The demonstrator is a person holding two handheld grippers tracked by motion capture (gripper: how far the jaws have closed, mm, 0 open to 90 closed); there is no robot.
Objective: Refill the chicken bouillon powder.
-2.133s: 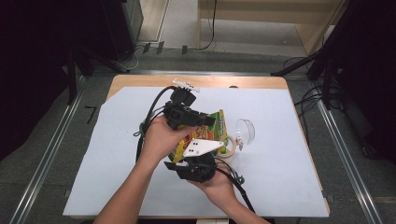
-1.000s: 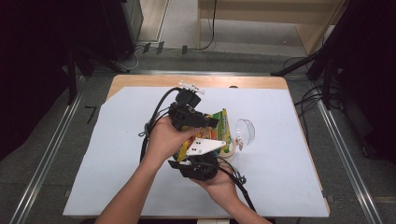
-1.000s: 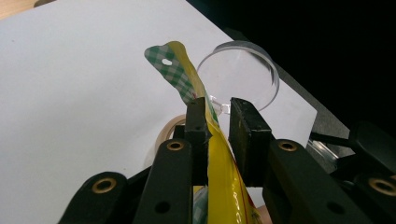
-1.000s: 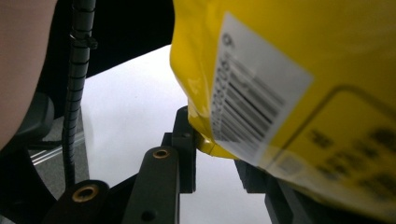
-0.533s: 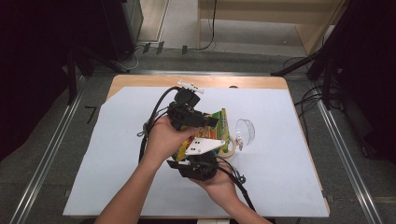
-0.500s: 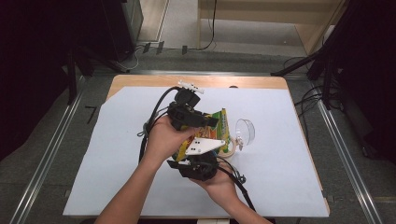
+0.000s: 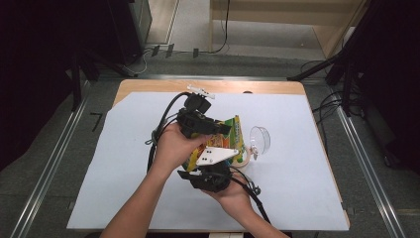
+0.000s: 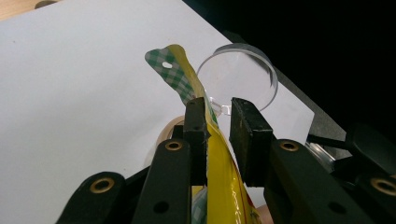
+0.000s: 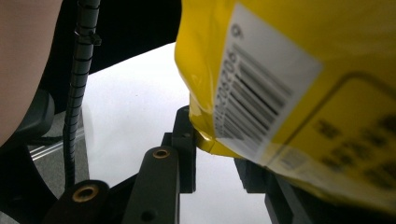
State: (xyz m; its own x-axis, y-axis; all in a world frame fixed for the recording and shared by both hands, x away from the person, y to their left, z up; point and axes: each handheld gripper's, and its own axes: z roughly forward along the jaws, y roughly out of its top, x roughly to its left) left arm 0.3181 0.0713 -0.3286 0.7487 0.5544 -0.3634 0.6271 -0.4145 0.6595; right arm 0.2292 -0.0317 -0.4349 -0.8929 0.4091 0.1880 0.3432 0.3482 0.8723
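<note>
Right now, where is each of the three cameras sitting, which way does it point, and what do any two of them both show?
High view: above the table's near edge, looking forward and down; both forearms, left gripper, right gripper on the yellow packet.
Left gripper view: along its jaws, packet edge between them, toward the clear lid.
Right gripper view: along its jaws beneath the packet's barcode; a hand at left.
All three share the packet; high and left gripper views share the lid.

In the high view, the hands and both grippers cover most of the yellow bag (image 7: 229, 130), so its lower end stays hidden. The bowl (image 7: 244, 159) under it shows as a sliver of rim. In the right gripper view, the bag (image 9: 299, 93) runs off the top and right edges (its print is blurred), and hides the right gripper's (image 9: 215, 158) far jaw tip.
</note>
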